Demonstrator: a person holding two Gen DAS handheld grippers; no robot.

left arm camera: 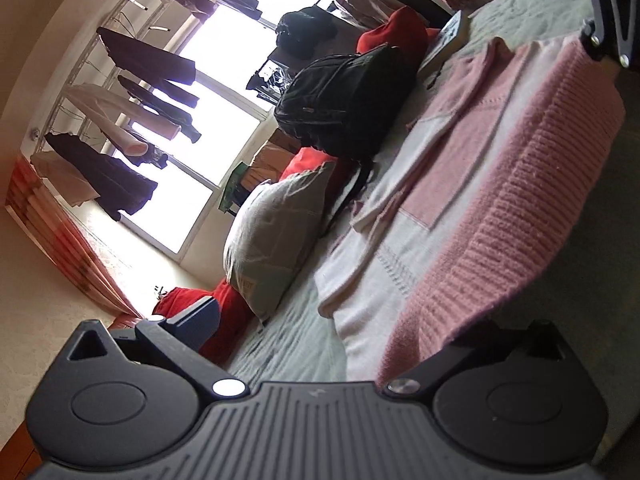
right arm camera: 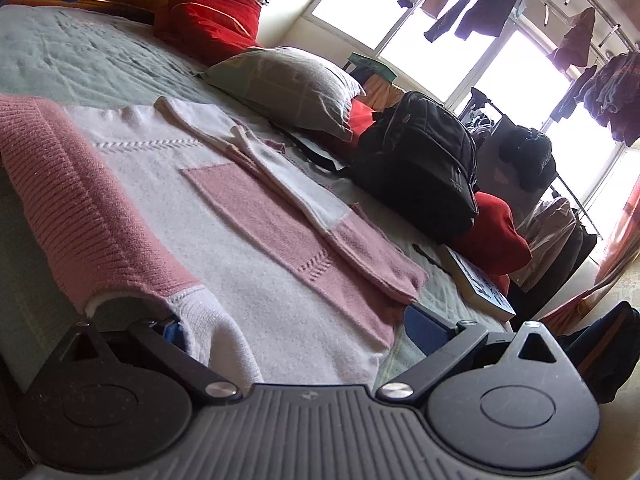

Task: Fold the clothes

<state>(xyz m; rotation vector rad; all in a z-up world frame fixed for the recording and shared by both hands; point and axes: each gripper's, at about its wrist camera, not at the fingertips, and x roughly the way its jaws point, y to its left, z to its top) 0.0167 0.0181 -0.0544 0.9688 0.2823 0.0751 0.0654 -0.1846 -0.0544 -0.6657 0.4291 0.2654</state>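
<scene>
A pink and white knit sweater (left arm camera: 460,140) lies flat on the bed, with a sleeve folded across its front. Its ribbed pink hem (left arm camera: 520,200) faces both grippers. My left gripper (left arm camera: 348,320) is open wide at one hem corner. Its left finger (left arm camera: 196,316) shows bare, while the other is hidden under the hem. In the right wrist view the sweater (right arm camera: 240,200) spreads ahead of my right gripper (right arm camera: 298,328), which is also open wide. Its left finger (right arm camera: 170,328) sits under the lifted hem (right arm camera: 72,200), and its right finger (right arm camera: 428,330) is beside the cloth.
The bed has a grey-green quilted cover (right arm camera: 80,52). Along the sweater's far side lie a grey pillow (right arm camera: 288,84), a black backpack (right arm camera: 420,160), red cushions (right arm camera: 212,16) and a book (right arm camera: 476,284). Dark clothes (right arm camera: 480,0) hang at bright windows.
</scene>
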